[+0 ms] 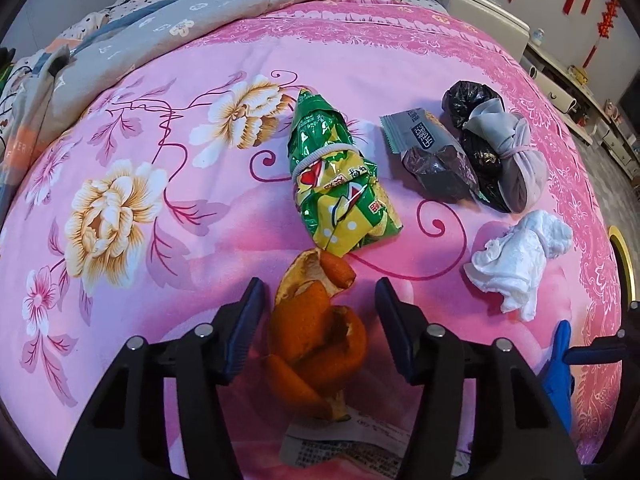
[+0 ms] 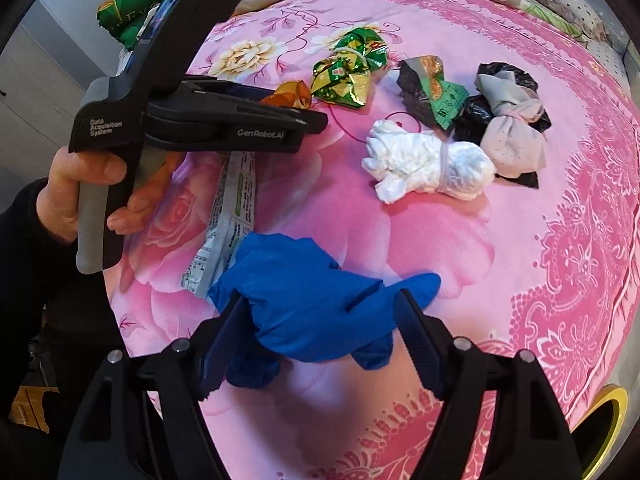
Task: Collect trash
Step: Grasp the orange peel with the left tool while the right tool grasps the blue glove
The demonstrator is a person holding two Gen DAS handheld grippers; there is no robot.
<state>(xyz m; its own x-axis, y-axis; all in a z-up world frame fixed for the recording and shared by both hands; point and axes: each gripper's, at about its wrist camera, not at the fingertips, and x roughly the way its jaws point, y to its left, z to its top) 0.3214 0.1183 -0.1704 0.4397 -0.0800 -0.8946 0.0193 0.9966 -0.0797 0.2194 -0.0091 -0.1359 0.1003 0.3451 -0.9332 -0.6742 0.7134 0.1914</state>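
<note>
1. Left wrist view: my left gripper (image 1: pixel 320 320) has its jaws spread wide, with the orange peel (image 1: pixel 316 344) lying between the fingers. I see a gap on both sides of the peel; neither finger touches it.
2. Under the near end of the peel lies a printed paper wrapper (image 1: pixel 344 446), flat on the pink bedsheet (image 1: pixel 200 128).
3. Just beyond the peel, touching its far tip, sits a green snack bag (image 1: pixel 336 184) cinched with a white band.
4. To the right of it lie a grey wrapper (image 1: pixel 432 152), then a black bag tied with grey cloth (image 1: pixel 496 148). A white tissue wad (image 1: pixel 520 260) lies nearer, right of the gripper.
5. A yellow-rimmed bin (image 1: pixel 622 256) shows at the right edge, off the bed. Its contents are hidden from me.
6. Right wrist view: my right gripper (image 2: pixel 320 340) is released, jaws wide, straddling a crumpled blue glove (image 2: pixel 312 312). The left finger presses into the glove; the right finger sits just beside one glove fingertip.
7. The paper wrapper (image 2: pixel 228 228) lies just beyond the glove, partly under it.
8. The left gripper (image 2: pixel 280 114) is held level over the peel (image 2: pixel 288 94), gripped by the left hand (image 2: pixel 80 192).
9. The tissue wad (image 2: pixel 428 166), snack bag (image 2: pixel 348 68), grey wrapper (image 2: pixel 428 88) and black bag (image 2: pixel 512 120) remain on the sheet.
10. The bin (image 2: pixel 612 420) shows at lower right; interior dark, contents not discernible.
</note>
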